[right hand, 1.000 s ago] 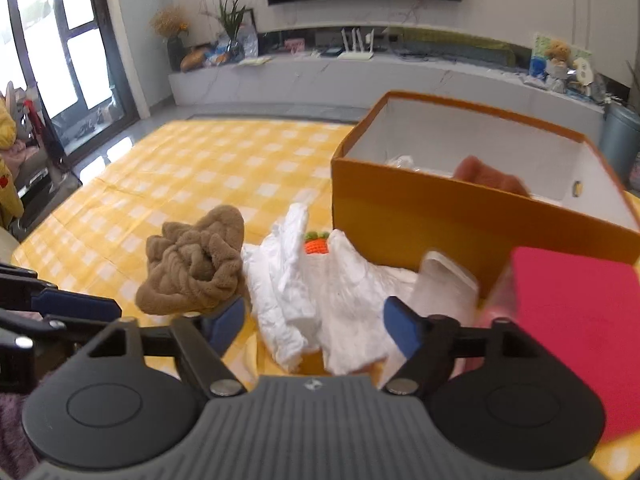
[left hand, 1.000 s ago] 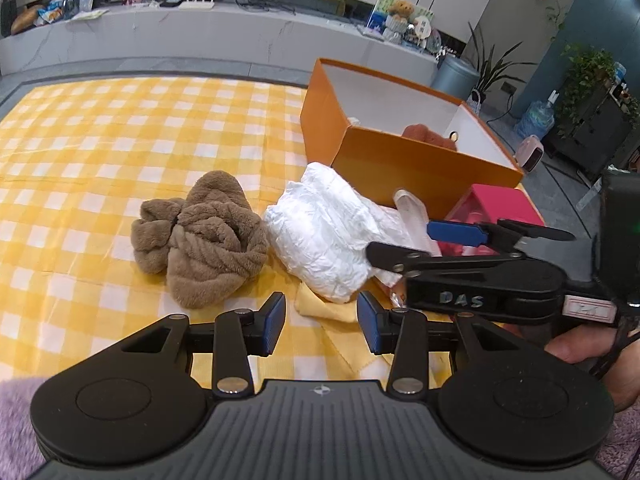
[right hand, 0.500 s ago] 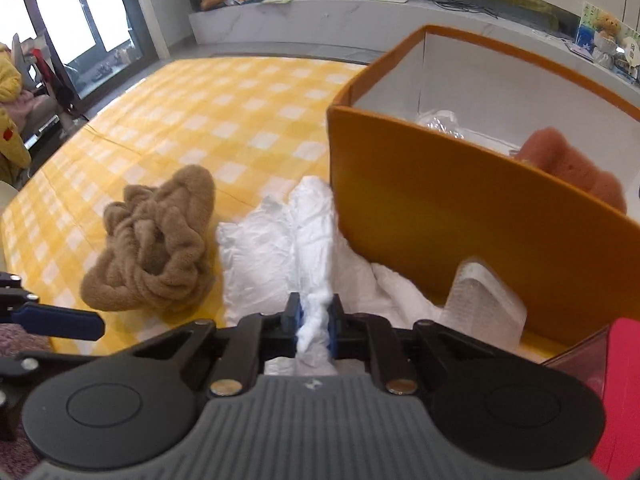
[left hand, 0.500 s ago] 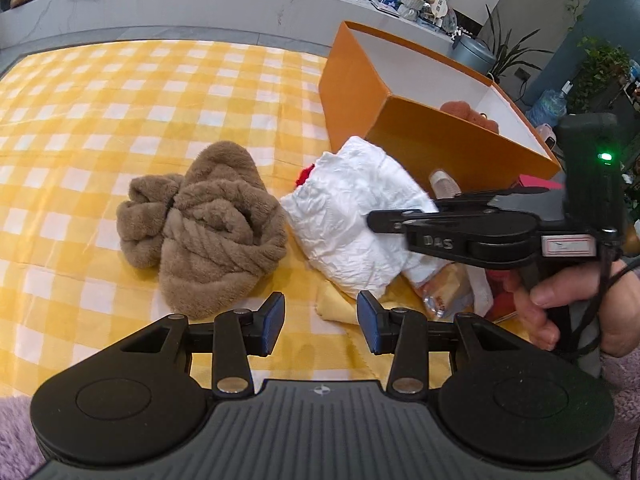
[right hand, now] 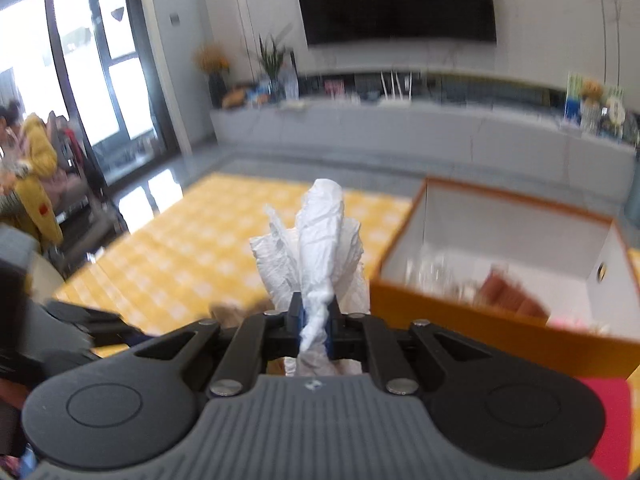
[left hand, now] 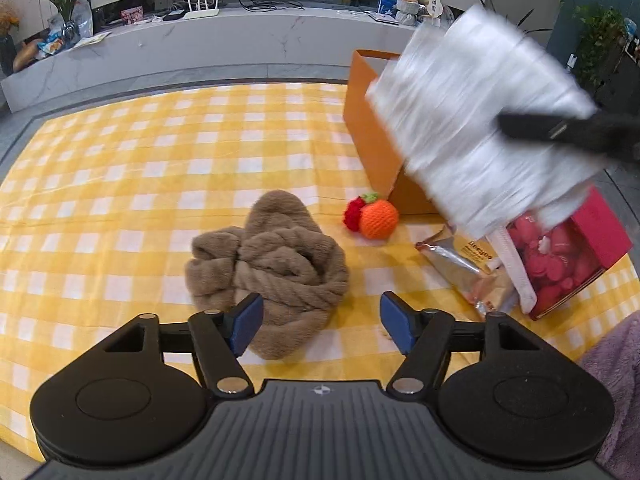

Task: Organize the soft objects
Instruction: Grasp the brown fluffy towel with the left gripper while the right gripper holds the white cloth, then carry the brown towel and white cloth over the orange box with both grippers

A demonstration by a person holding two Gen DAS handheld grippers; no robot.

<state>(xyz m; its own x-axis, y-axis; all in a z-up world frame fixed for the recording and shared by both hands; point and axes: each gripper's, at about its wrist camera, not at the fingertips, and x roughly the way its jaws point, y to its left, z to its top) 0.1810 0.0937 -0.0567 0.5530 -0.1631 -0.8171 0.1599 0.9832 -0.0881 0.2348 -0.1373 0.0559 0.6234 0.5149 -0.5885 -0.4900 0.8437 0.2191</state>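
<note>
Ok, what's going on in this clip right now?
A person is sorting soft items on a yellow checked cloth with two handheld tools. The right tool is shut on a crumpled white cloth, held in the air beside the open orange box. The left tool, whose jaws have just been opening, stands open and empty before the brown plush bundle. A knitted orange toy lies by the box.

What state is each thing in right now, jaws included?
Left gripper: jaws open, just widened, nothing between them.
Right gripper: jaws shut on white cloth.
White cloth: lifted clear of the mat, bunched, blurred.
Brown plush: crumpled on the mat, untouched.
Orange box: open-topped, some items already inside.
Crochet orange: on the mat beside the box.
Snack packet: lying flat.
Red box: on the mat.
</note>
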